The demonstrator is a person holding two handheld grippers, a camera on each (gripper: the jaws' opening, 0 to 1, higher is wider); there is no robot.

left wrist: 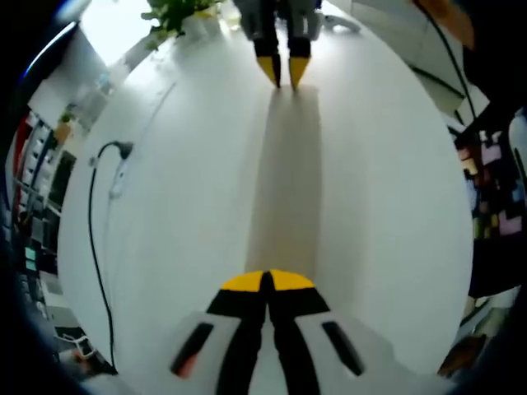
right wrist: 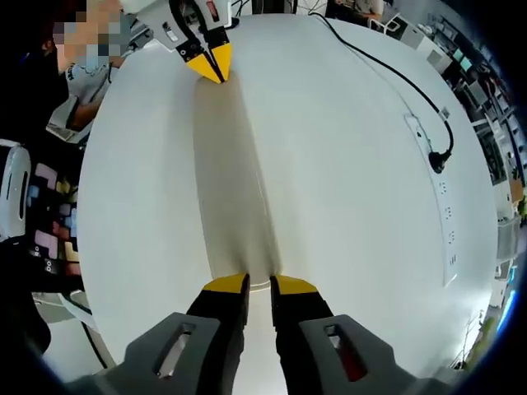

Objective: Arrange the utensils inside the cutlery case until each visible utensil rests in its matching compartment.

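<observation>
1. The left tongs (left wrist: 268, 281) rise from the bottom of the left gripper view. Their yellow tips are pressed together with no gap, right on the near end of the cutlery case (left wrist: 284, 181).
2. The cutlery case is a long, flat beige strip. It lies on the white tabletop (left wrist: 395, 214) and runs straight ahead from the left tongs to the right tongs (left wrist: 282, 72) at its far end.
3. In the right gripper view the right tongs (right wrist: 259, 285) come up from the bottom. Their yellow tips stand nearly together with a thin slit between them, and the end edge of the cutlery case (right wrist: 235, 189) sits in that slit, so they look pinched on it.
4. In that same view the case stretches away from the right tongs to the left tongs (right wrist: 210, 64). There the two yellow tips meet in a point on the strip's other end.
5. The strip looks smooth and closed. I cannot make out any compartments or utensils on its surface.
6. A black cable (left wrist: 92, 239) trails over the tabletop well off to the left of the left tongs, next to a white power strip (left wrist: 119, 177).
7. In the right gripper view the cable (right wrist: 387, 70) and the power strip (right wrist: 445, 206) lie well off to the right of the right tongs, apart from the case.
8. A green plant (left wrist: 177, 12) stands beyond the table's far edge, left of the right tongs.
9. A person (right wrist: 82, 78) sits just beyond the left tongs at the tabletop's (right wrist: 346, 247) far rim.
</observation>
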